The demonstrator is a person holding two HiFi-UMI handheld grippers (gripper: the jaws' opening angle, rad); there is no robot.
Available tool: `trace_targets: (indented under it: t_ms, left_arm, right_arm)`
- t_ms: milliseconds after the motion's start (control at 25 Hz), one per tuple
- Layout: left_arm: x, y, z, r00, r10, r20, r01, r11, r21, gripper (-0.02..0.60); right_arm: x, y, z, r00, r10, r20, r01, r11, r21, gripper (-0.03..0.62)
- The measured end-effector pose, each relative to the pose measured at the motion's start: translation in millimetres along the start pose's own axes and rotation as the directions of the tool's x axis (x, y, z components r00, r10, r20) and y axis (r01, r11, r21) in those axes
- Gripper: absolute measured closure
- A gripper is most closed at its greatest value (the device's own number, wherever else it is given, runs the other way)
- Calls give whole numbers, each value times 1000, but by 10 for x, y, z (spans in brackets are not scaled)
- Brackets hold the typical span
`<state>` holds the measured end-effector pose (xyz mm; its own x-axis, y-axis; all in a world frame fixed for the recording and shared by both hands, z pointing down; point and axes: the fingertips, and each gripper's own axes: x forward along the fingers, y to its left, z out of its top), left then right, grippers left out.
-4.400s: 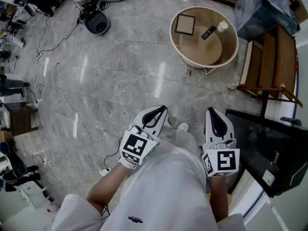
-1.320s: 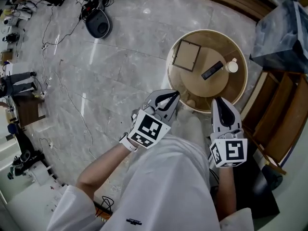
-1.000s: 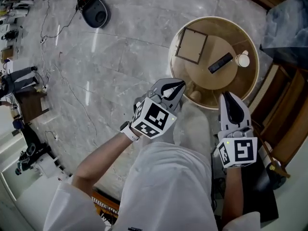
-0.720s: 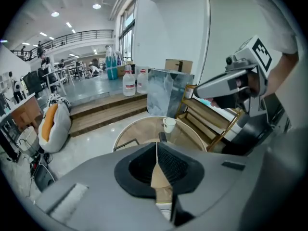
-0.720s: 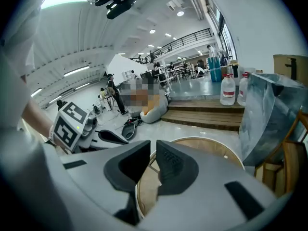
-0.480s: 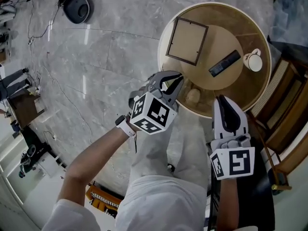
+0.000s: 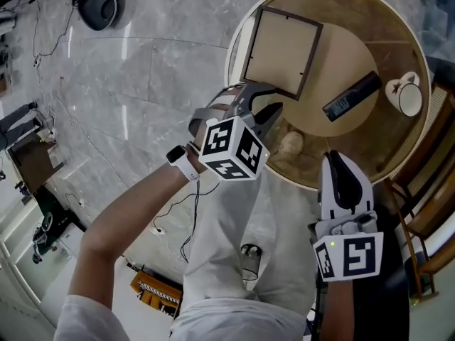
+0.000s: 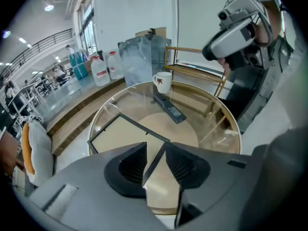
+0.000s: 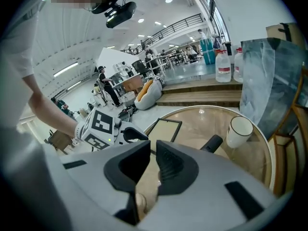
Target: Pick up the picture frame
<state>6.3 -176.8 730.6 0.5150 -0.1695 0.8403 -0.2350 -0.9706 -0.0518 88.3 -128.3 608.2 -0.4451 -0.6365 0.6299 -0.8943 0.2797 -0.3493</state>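
Now the step in hand seems to be the reach for the grasp. The left gripper (image 7: 260, 105) has just been opening its jaws. They stand apart and press on nothing. The dark-edged rectangular picture frame with a beige face (image 7: 281, 52) lies flat just ahead of its tips, on the round glass tabletop with a wooden rim (image 7: 230, 61).

I think a good grasp needs the near edge of the frame deep between the pads before they close. The glass is probably slippery, so a push along the surface may slide the frame away. A slow, steep approach looks safer.

The right gripper (image 7: 333, 163) hangs nearer to the person, its jaws drawn together with nothing in them.

The left gripper view shows the frame's near edge running straight into the gap between the jaws, which the head view hides under the marker cube. The head view alone shows the whole layout: a black remote control (image 7: 352, 96) and a white mug (image 7: 407, 96) lie beyond the right gripper, well apart from the frame. The right gripper view shows the left gripper from the side, low, next to the frame.
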Motion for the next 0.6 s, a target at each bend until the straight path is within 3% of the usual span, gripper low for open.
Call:
trace_targets:
  t_ms: [400, 600]
  left_arm:
    - [554, -41, -372, 989, -111, -93, 126, 976, 175, 451]
    - [632, -81, -489, 984, -114, -138, 156, 925, 345, 451]
  right_arm:
    - [168, -64, -226, 1000, -29, 9, 29, 998, 47, 586]
    - [154, -40, -296, 999, -46, 17, 45, 996, 75, 586]
